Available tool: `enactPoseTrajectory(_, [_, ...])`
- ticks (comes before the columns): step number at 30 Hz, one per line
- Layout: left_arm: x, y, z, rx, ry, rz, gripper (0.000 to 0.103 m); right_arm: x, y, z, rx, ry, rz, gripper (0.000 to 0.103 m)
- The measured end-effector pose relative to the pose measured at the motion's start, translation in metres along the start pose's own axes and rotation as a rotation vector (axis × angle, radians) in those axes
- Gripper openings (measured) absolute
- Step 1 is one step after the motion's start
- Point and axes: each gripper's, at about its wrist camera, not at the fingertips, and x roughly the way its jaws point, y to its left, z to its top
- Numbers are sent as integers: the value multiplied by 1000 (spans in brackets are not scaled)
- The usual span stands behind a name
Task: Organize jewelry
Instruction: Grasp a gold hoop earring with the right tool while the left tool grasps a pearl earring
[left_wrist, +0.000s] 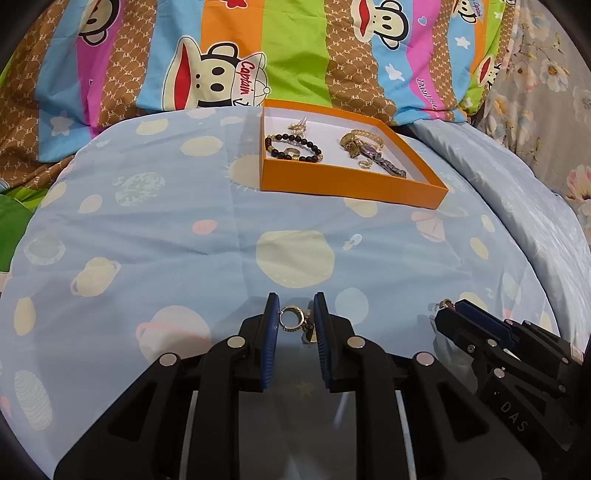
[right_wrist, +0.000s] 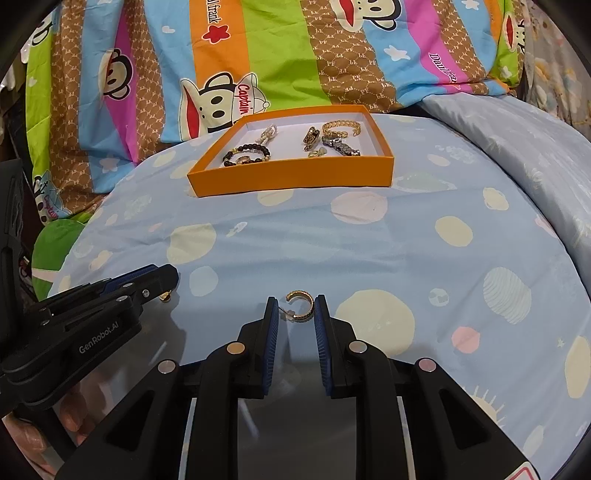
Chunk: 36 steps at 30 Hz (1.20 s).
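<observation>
An orange box (left_wrist: 347, 186) (right_wrist: 295, 177) lies on the blue planet-print sheet and holds a black bead bracelet (left_wrist: 293, 147) (right_wrist: 245, 153), gold bracelets (left_wrist: 356, 142) (right_wrist: 340, 127), a watch (left_wrist: 384, 162) (right_wrist: 340, 146) and rings. My left gripper (left_wrist: 296, 317) is open low over the sheet with a gold ring with a charm (left_wrist: 291, 319) between its fingers. My right gripper (right_wrist: 295, 314) is open with a gold hoop earring (right_wrist: 301, 306) between its fingertips. The right gripper shows in the left wrist view (left_wrist: 454, 314); the left gripper shows in the right wrist view (right_wrist: 162, 280).
A striped cartoon-monkey quilt (left_wrist: 207, 66) (right_wrist: 229, 74) is bunched behind the box. A floral fabric (left_wrist: 546, 92) lies at the right. The sheet slopes down at the right edge (right_wrist: 535, 155).
</observation>
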Motion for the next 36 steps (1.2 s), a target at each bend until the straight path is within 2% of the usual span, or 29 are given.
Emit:
enactPoseTrajectory(21, [-13, -14, 19, 39, -58, -3, 18, -1, -20, 18, 33, -39, -12, 18])
enactPoseTrajectory(36, [-1, -7, 18, 11, -35, 2, 18, 9, -27, 19, 52, -24, -8, 18])
